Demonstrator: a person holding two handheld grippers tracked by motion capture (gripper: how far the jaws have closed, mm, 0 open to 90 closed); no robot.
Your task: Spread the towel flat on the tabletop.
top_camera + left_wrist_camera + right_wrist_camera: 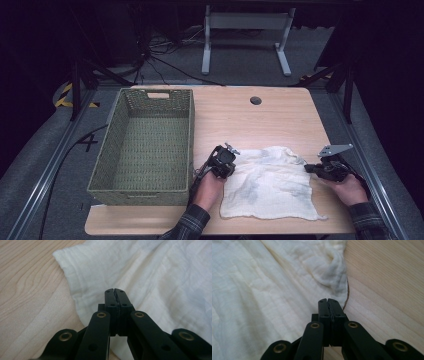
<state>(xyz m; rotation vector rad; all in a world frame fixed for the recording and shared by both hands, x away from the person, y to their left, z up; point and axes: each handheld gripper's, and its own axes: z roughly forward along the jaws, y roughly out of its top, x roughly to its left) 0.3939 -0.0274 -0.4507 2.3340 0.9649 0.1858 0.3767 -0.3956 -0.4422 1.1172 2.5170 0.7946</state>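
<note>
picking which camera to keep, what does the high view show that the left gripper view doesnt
High view alone: the woven basket beside the white cloth, both hands, the right gripper at the cloth's right edge, and the floor beyond the table.

Left gripper view alone: the left gripper close up, jaws pressed together above the cloth, nothing visibly between them.

Both: cloth, wooden tabletop, left gripper.
</note>
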